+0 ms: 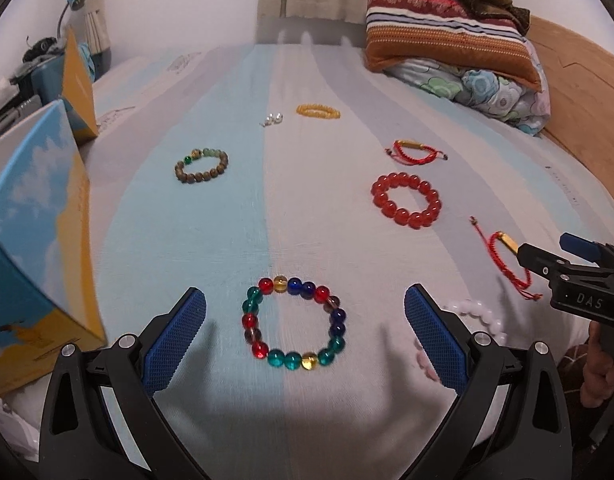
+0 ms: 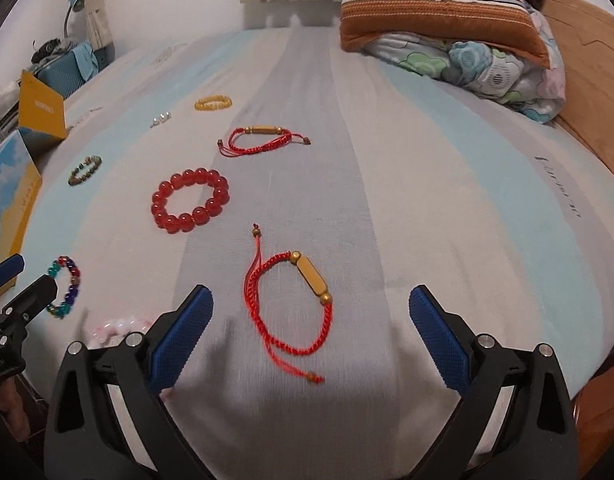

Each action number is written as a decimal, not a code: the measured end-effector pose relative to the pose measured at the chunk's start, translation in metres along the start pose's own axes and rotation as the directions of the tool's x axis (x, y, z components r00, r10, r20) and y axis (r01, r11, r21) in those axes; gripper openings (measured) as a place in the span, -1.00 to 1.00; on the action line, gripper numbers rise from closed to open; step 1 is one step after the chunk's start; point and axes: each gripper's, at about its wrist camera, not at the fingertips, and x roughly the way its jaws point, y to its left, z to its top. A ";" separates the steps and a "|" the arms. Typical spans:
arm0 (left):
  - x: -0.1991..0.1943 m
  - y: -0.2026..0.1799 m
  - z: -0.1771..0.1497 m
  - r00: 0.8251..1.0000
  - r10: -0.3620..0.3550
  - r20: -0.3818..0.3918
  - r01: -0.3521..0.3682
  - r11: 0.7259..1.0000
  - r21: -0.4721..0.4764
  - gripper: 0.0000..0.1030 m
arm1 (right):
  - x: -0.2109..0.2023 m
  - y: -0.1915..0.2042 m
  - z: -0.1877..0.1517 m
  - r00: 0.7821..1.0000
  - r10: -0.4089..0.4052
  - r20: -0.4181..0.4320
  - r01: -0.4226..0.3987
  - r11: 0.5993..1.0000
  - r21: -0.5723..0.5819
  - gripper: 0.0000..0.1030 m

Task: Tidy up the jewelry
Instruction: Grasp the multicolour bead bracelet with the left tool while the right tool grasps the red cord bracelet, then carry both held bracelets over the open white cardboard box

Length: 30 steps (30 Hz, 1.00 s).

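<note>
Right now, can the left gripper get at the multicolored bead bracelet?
Probably yes. The left gripper is open, its fingers on either side of the multicolored bead bracelet, which lies flat on the bedsheet with nothing over it.

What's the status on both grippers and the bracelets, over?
Left gripper open, straddling multicolor bracelet. Right gripper open over red cord bracelet. Nothing gripped. No obstructions.

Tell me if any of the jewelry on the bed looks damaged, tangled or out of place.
Nothing looks damaged or tangled. The bracelets lie flat and apart on the striped bedsheet. The only oddity is the pink bead bracelet, partly hidden behind a finger of the left tool. The near red cord bracelet lies with its cords loose.
</note>
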 end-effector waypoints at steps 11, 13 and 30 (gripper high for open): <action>0.031 0.012 -0.003 0.999 -0.015 -0.051 0.013 0.999 -0.038 0.68 | 0.037 0.009 -0.006 0.999 0.023 -0.044 -0.024 0.999 -0.039 0.48; 0.032 0.012 -0.005 0.999 -0.007 -0.054 0.006 1.000 -0.028 0.59 | 0.035 0.009 -0.007 0.999 0.035 -0.037 -0.036 0.999 -0.040 0.36; 0.020 0.008 -0.009 0.998 -0.021 -0.062 0.021 1.000 0.009 -0.83 | 0.029 0.001 -0.008 0.999 0.054 0.006 -0.054 0.999 0.001 -0.72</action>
